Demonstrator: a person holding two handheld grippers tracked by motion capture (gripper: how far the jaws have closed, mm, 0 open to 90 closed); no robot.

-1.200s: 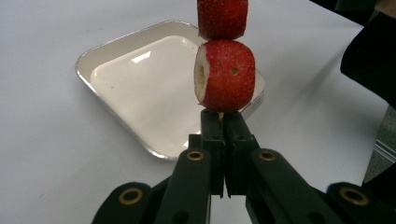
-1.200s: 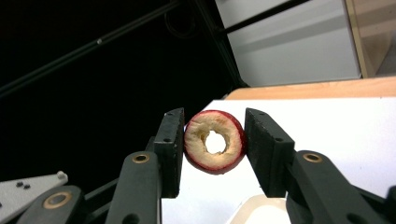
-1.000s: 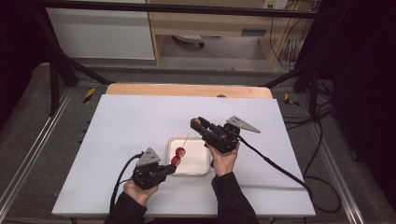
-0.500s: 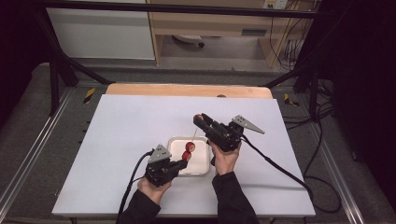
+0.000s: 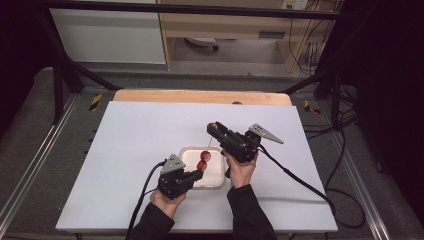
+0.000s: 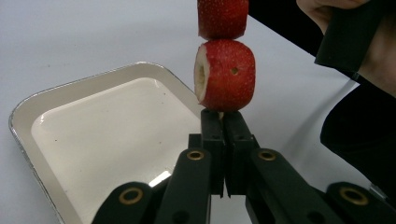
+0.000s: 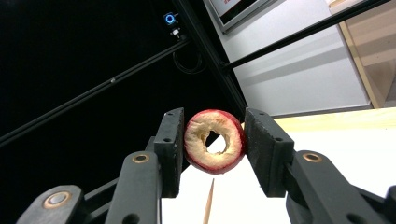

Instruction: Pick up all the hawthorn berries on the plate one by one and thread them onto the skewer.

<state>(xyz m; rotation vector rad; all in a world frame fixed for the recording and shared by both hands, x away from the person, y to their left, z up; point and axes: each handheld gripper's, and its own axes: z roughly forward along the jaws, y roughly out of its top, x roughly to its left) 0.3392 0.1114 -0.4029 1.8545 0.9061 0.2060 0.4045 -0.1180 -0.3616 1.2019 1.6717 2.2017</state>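
right now the job hangs on lining a hole up with a point. taking the white tray as the landmark: at its near-left corner the left gripper has its jaws pressed together on the bottom end of a wooden skewer, which stands nearly upright over the tray's left half with two strawberry pieces already threaded low on it. in the left gripper view the lower strawberry piece sits just above the clamped jaw tips. above the tray's far edge, slightly to the right, the right gripper pinches a cored apple ring by its red rim. in the right gripper view the skewer tip points up at the ring from just below, apart from it, so the ring's hole must come down along the skewer's long axis.
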